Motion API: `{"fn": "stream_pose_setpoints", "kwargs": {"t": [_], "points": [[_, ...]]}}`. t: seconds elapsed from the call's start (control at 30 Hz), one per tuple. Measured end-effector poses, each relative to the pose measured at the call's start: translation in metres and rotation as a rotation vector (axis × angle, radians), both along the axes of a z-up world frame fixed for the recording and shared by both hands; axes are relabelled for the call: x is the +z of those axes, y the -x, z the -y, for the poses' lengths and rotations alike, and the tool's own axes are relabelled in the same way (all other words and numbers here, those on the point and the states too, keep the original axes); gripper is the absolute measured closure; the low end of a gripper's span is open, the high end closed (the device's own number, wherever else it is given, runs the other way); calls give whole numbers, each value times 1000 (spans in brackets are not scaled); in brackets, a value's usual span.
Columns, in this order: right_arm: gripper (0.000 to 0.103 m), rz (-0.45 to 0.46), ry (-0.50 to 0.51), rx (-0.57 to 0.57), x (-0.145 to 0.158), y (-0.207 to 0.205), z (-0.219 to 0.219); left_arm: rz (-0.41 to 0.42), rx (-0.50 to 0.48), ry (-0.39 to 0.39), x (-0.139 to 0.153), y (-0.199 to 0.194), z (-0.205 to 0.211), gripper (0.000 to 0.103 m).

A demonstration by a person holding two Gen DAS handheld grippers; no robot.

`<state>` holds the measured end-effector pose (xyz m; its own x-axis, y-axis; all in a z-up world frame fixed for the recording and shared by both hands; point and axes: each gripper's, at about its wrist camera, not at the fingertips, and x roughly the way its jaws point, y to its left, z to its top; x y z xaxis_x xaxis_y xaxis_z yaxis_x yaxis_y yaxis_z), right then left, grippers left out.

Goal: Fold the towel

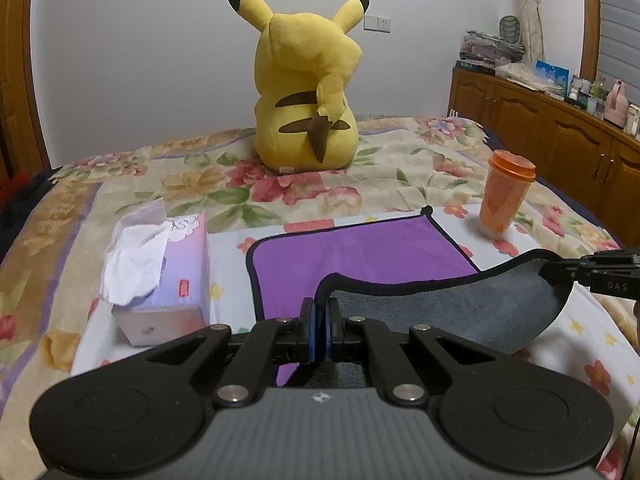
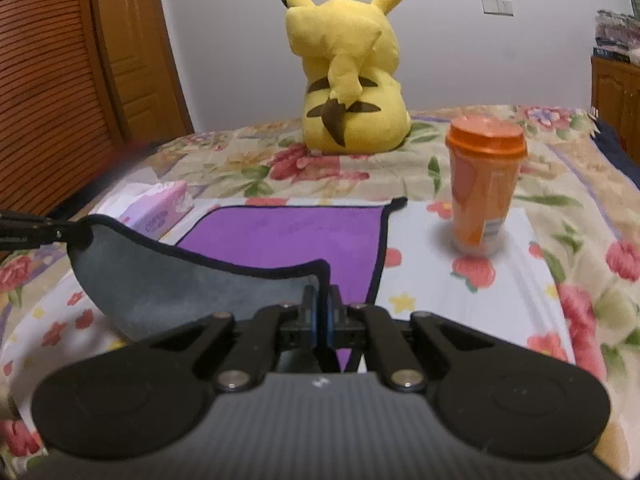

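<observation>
A towel (image 1: 360, 252), purple on top and grey underneath with a black hem, lies on the bed; it also shows in the right wrist view (image 2: 288, 236). Its near edge is lifted, showing the grey underside (image 1: 460, 312). My left gripper (image 1: 320, 316) is shut on the near left corner of the towel. My right gripper (image 2: 320, 308) is shut on the near right corner. Each gripper shows at the edge of the other's view, the right gripper (image 1: 576, 272) at the right and the left gripper (image 2: 60, 234) at the left, holding the raised edge between them.
A tissue box (image 1: 160, 276) stands left of the towel. An orange lidded cup (image 1: 506, 194) stands to its right, also in the right wrist view (image 2: 482, 184). A yellow plush toy (image 1: 306, 92) sits at the back of the floral bedspread (image 1: 240, 184). Wooden cabinets (image 1: 560, 136) line the right wall.
</observation>
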<state>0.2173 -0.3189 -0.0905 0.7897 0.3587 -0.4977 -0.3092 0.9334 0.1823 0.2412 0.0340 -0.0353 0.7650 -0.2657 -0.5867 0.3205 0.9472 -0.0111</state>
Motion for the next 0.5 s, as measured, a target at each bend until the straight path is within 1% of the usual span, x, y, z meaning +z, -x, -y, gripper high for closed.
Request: {"fn": "stream_pose_setpoints", "kwargs": {"t": [0.3, 0.5], "points": [[98, 12, 23, -2, -3, -13, -2, 15, -3, -12, -4, -17, -1, 103], [98, 38, 43, 1, 2, -27, -2, 37, 6, -1, -2, -34, -2, 103]]}}
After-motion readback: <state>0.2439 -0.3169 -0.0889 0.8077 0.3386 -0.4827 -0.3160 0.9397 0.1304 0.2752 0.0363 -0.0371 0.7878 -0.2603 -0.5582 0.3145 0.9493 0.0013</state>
